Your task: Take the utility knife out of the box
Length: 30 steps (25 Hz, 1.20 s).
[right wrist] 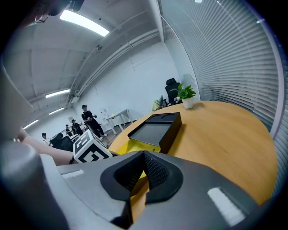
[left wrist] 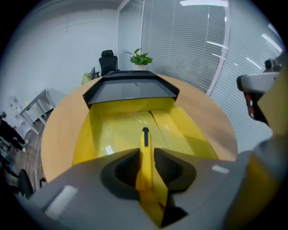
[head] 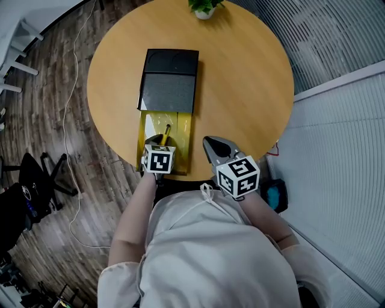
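The round wooden table (head: 252, 78) stands on a dark plank floor (head: 54, 120), with slatted blinds (head: 337, 36) along the wall to the right of the box. The black box (head: 168, 81) lies left of the table's middle. Its yellow tray (head: 183, 129) is slid out of the box toward the person, and the tray's end comes close to the table rim. A potted plant (head: 203, 7) sits at the rim beyond the box.

The left gripper (left wrist: 145, 155) is down in the tray on the person's side of the box. Its pads are closed against the sides of the yellow utility knife (left wrist: 145, 137), whose tip points toward the box. The right gripper (head: 209, 143) hangs over the rim just right of the tray, its tips together and empty.

Right of the box the tabletop is bare wood up to the edge. On the floor left of the box are a white cable (head: 72, 90) and a black chair (head: 42, 174).
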{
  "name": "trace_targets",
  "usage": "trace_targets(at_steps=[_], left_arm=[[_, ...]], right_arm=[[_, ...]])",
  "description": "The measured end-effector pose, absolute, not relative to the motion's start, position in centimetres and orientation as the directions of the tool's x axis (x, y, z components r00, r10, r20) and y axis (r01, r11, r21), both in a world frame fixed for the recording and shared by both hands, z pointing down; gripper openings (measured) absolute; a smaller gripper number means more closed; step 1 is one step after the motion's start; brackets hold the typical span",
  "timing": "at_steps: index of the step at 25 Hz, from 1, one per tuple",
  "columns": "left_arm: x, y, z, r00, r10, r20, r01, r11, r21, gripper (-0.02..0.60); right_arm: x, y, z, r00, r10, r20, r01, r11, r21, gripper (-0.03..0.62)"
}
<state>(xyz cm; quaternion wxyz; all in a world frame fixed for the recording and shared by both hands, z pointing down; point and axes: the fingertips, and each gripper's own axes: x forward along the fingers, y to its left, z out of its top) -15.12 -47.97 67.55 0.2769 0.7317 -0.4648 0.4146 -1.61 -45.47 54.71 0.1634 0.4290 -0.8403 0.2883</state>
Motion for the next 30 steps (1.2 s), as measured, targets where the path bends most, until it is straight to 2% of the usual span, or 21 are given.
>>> trace_targets(at_steps=[3,8,18,23,30], left_arm=[[-14.9,-47.9,67.5,0.235,-0.433,0.870,-0.892,-0.451,0.017,0.064],[-14.5,-47.8,67.7,0.214,-0.424,0.880,-0.854,-0.519,-0.043,0.064],[-15.2,-47.4,64.1,0.259,-0.499,0.827,-0.880,-0.475,-0.012,0.064],[-14.8,-47.5,58.3,0.293,-0.619,0.729,-0.889,-0.457,-0.031,0.064],[-14.2,-48.3,49.9,0.345,-0.784,0.517,-0.901,-0.431,-0.053,0.064]], right_arm=[[-1.6,-45.7,54.6,-0.574,-0.633,0.519,-0.818,0.461,-0.343,0.000],[-1.1,-45.6,55.0,-0.555,-0.639,0.532,-0.832,0.445,-0.332,0.000],[-0.5,-45.7,54.3,-0.498,-0.685,0.532,-0.867,0.407,-0.288,0.000],[-0.5,-45.3,52.9,-0.499,-0.698,0.513,-0.866,0.402,-0.296,0.000],[-1.3,-45.8,50.2,-0.501,-0.736,0.455,-0.864,0.398,-0.307,0.000]])
